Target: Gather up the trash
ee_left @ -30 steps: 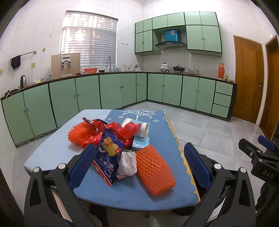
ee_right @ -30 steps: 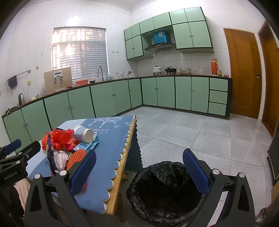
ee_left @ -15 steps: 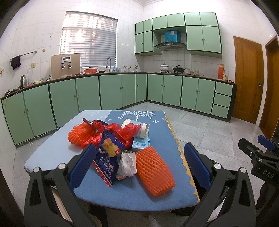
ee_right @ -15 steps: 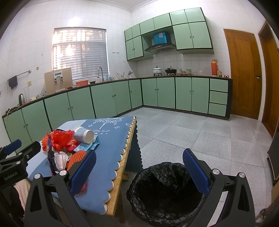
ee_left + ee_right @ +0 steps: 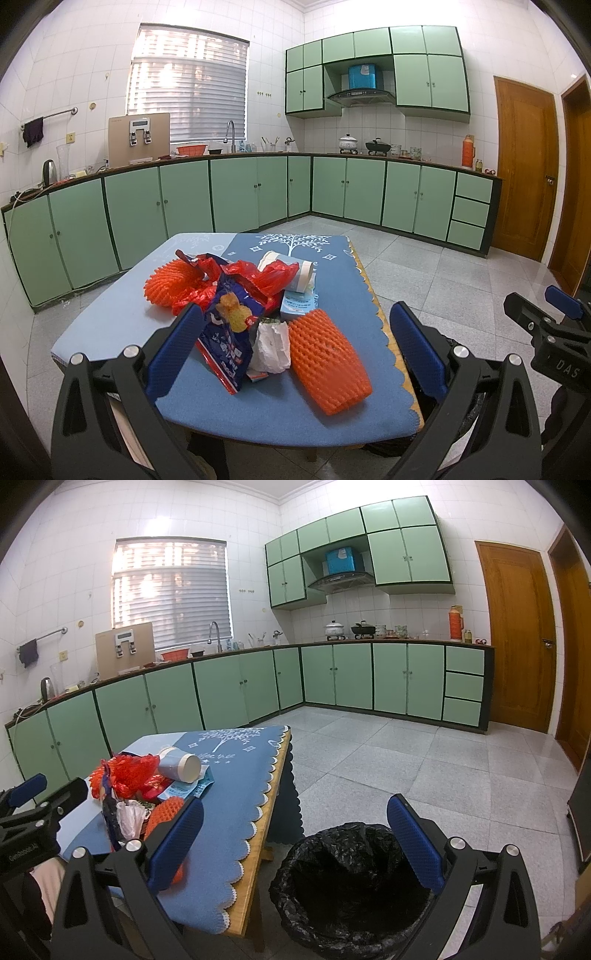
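Observation:
A pile of trash lies on the blue-clothed table: an orange foam net sleeve, a crumpled white tissue, a blue snack bag, a red plastic bag, a second orange net, a paper cup and a light-blue carton. My left gripper is open and empty, held just short of the pile. My right gripper is open and empty above the bin lined with a black bag, to the table's right. The pile also shows in the right wrist view.
Green kitchen cabinets run along the far walls, with a counter holding a sink, pots and a kettle. A wooden door is at the right. Grey tiled floor lies beyond the table and bin.

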`<act>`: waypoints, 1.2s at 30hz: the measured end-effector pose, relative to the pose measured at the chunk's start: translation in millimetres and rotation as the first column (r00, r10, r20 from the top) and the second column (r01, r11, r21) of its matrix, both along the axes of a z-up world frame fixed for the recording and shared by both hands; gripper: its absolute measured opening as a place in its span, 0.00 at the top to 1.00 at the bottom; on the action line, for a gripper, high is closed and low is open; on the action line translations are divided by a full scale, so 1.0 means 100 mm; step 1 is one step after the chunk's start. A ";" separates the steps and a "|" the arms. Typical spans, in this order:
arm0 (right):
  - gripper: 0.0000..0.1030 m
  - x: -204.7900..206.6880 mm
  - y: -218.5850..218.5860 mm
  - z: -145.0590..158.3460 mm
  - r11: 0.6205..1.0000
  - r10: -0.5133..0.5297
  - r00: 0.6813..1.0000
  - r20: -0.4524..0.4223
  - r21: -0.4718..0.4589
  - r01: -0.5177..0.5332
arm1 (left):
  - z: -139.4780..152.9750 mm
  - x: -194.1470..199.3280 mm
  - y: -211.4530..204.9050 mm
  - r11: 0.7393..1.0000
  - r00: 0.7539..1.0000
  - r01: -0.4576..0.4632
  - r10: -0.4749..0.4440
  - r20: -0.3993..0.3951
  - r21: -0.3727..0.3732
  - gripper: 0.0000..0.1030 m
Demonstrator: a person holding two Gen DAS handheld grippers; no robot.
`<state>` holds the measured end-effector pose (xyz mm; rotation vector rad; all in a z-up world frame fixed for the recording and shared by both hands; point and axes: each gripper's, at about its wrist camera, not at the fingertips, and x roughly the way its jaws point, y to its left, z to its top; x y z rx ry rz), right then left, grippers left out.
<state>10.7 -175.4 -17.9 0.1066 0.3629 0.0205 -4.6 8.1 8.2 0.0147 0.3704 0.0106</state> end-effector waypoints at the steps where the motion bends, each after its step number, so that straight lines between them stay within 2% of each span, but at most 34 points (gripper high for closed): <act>1: 0.06 0.00 0.01 0.00 1.000 0.004 1.000 -0.001 0.001 -0.004 | 0.02 -0.01 0.02 1.000 1.000 -0.005 0.005 0.004 0.004 0.05; 5: 0.06 0.06 0.12 -0.01 0.999 0.039 0.999 -0.020 0.009 -0.039 | 0.03 0.00 0.24 0.999 0.999 -0.052 0.052 0.003 -0.010 0.05; 8: 0.07 0.11 0.25 -0.03 0.997 0.076 0.997 -0.033 0.003 -0.076 | -0.04 0.02 0.45 0.995 0.995 -0.098 0.098 -0.026 0.002 0.05; 12: 0.15 0.23 0.48 -0.12 0.991 0.137 0.989 -0.061 0.012 -0.137 | -0.11 0.05 0.66 0.989 0.987 -0.149 0.149 -0.051 0.011 0.05; 20: 0.29 0.51 0.94 -0.26 0.973 0.231 0.968 -0.101 0.028 -0.229 | -0.15 0.15 0.85 0.987 0.986 -0.161 0.161 -0.045 0.000 0.05; 24: 0.32 0.61 1.01 -0.31 0.975 0.222 0.969 -0.113 0.034 -0.219 | -0.18 0.25 0.86 0.991 0.990 -0.133 0.131 -0.048 -0.025 0.07; 31: 0.33 0.70 0.81 -0.40 0.990 0.142 0.980 -0.140 0.036 -0.138 | -0.30 0.46 0.66 0.996 0.995 -0.076 0.073 -0.063 -0.037 0.08; 35: 0.34 0.77 0.78 -0.45 0.991 0.131 0.981 -0.144 0.032 -0.128 | -0.32 0.58 0.56 0.996 0.996 -0.081 0.079 -0.051 -0.034 0.13; 36: 0.34 0.78 0.79 -0.46 0.991 0.130 0.981 -0.144 0.028 -0.128 | -0.33 0.61 0.54 0.996 0.995 -0.086 0.084 -0.052 -0.032 0.18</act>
